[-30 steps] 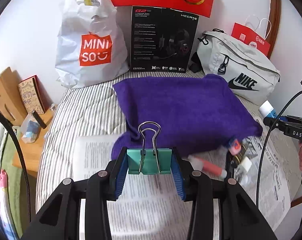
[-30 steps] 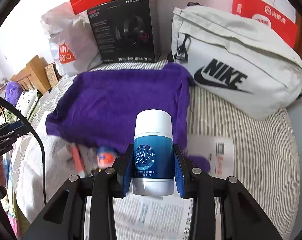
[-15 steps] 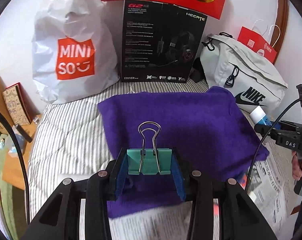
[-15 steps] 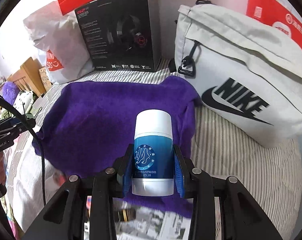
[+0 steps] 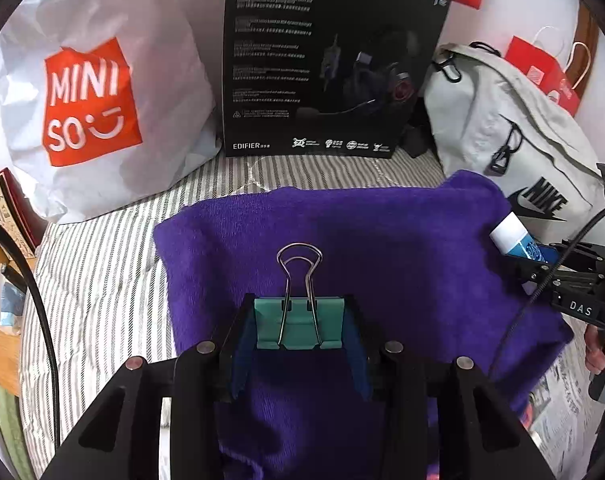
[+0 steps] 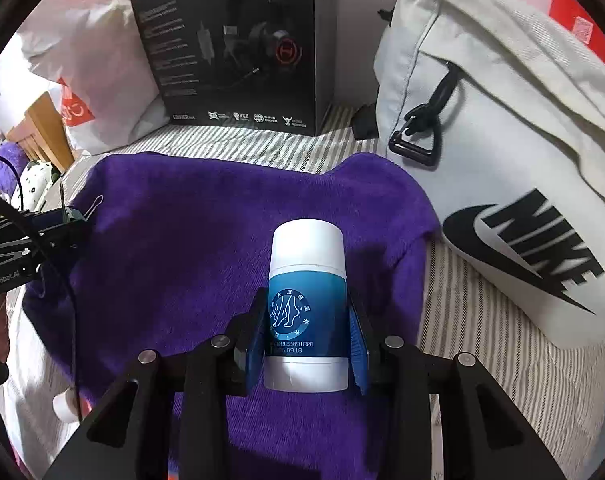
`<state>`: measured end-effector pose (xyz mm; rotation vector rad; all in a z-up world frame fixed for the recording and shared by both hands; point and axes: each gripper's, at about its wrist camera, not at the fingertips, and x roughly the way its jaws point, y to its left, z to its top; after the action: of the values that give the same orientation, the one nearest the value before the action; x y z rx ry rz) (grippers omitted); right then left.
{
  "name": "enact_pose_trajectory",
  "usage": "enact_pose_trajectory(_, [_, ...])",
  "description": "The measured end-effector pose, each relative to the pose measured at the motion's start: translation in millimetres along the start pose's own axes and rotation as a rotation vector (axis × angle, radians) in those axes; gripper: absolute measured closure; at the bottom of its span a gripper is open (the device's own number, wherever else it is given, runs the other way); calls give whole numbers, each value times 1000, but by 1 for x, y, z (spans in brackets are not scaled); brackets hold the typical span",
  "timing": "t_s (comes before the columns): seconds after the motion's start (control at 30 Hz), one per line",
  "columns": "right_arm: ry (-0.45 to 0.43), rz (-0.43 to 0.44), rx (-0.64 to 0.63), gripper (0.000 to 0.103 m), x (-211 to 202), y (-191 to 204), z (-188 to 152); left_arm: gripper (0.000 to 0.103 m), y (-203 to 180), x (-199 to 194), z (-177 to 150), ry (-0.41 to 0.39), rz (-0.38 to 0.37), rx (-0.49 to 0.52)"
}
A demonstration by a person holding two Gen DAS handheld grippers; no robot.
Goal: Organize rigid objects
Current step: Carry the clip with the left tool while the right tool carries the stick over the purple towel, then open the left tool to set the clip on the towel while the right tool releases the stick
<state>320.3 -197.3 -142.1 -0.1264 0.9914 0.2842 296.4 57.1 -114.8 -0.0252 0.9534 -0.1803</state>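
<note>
Ahead of your tongs a plain white wall (image 5: 514, 20) closes the far side of the bed (image 5: 102, 264), which wears a grey-and-white striped cover. Propped along that wall you have a white MINISO bag (image 5: 102, 80) to the left, a black headphone box (image 5: 322, 60) straight ahead, a pale grey Nike bag (image 6: 502, 140) to the right, and a red paper bag (image 5: 542, 72) behind it. A curved wooden rail (image 5: 582, 32) rises at the far right. Off the bed's left edge you can see light wooden furniture (image 6: 42, 132). Soft, even daylight fills the room, with only gentle shadows
</note>
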Motion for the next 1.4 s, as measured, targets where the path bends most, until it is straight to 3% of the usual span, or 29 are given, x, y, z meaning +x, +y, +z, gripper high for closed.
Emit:
enact_pose_trajectory(0.43, [40, -19, -24, 67, 29, 2, 13, 64, 3, 34, 8, 59, 33, 16])
enact_pose_trajectory(1.03, [65, -14, -53, 66, 36, 5, 12, 63, -8, 43, 13, 93, 91, 67])
enact_pose_trajectory(1.2, [75, 5, -42, 42, 32, 1, 7, 52, -10, 40, 9, 102, 113, 58])
enact_pose_trajectory(1.4, [64, -1, -28, 41, 15, 1, -1, 34, -22, 34, -2, 111, 132, 80])
